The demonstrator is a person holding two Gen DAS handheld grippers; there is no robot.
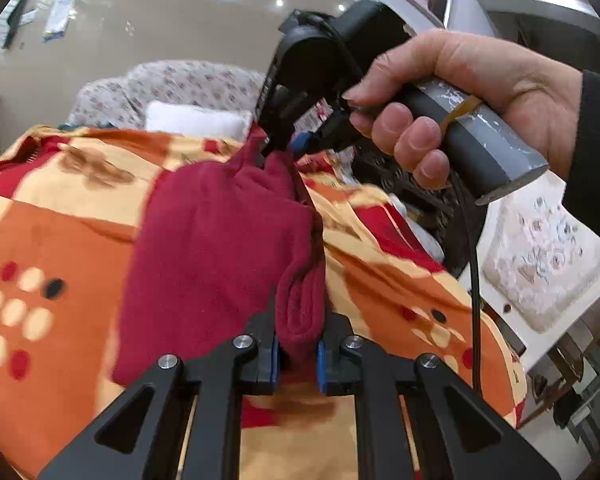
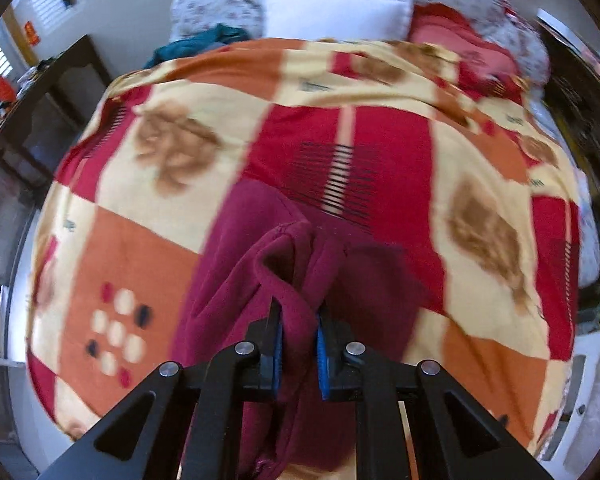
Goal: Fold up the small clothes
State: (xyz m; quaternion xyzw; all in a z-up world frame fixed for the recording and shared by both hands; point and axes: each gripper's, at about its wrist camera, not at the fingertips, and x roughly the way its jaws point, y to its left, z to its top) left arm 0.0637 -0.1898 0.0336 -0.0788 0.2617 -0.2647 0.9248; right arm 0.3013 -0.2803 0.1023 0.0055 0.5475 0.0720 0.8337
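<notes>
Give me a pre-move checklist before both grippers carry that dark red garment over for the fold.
1. Left gripper clamped on the dark red garment: ok, a rolled edge sits between the shut jaws.
2. Right gripper clamped on it: ok, a hem loop is pinched.
3. Both grips on the same garment: ok, the left view shows the right gripper biting its far end.
4. Garment hanging flat between the grips: not ok, it is bunched and creased.
5. Patterned blanket free of both jaws: cannot tell.
6. Landing spot on the blanket bare: ok.
</notes>
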